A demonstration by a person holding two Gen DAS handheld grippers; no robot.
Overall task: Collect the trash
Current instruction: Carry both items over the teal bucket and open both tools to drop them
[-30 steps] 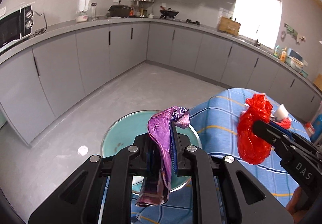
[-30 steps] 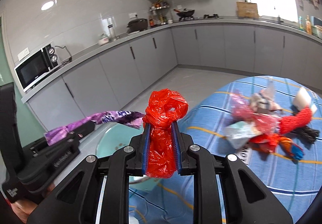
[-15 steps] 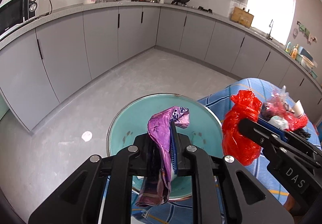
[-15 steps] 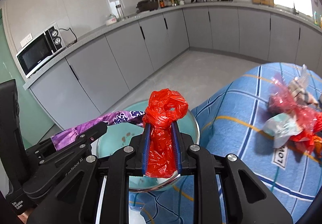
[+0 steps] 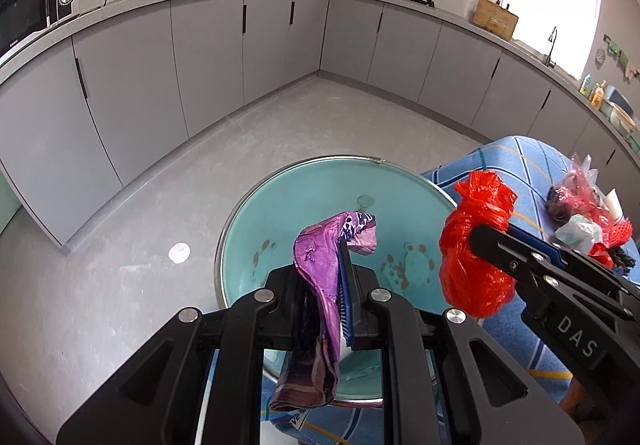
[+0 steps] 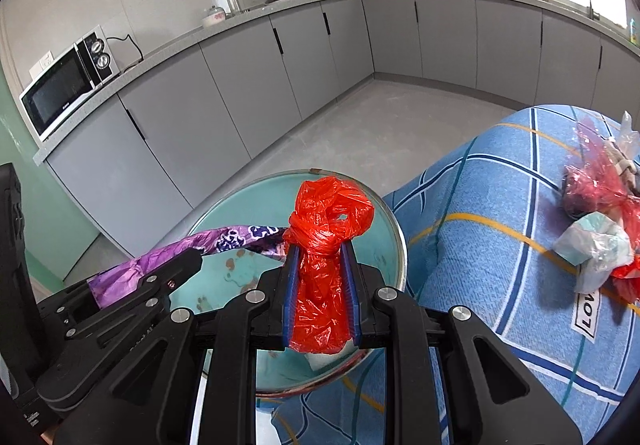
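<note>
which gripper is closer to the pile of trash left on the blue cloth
Right. The right gripper, shut on the red bag, sits between the left gripper and the trash pile. The left, holding the purple wrapper, is farther off.

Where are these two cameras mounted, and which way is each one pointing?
Left wrist: sits on the left gripper, looking forward and down at the basin; shows its own fingers pinching a purple wrapper, plus the right gripper.
Right wrist: sits on the right gripper, looking down at the same basin; shows its fingers pinching a red bag, plus the left gripper.
Shared: basin, both pieces of trash, blue tablecloth, kitchen cabinets.
</note>
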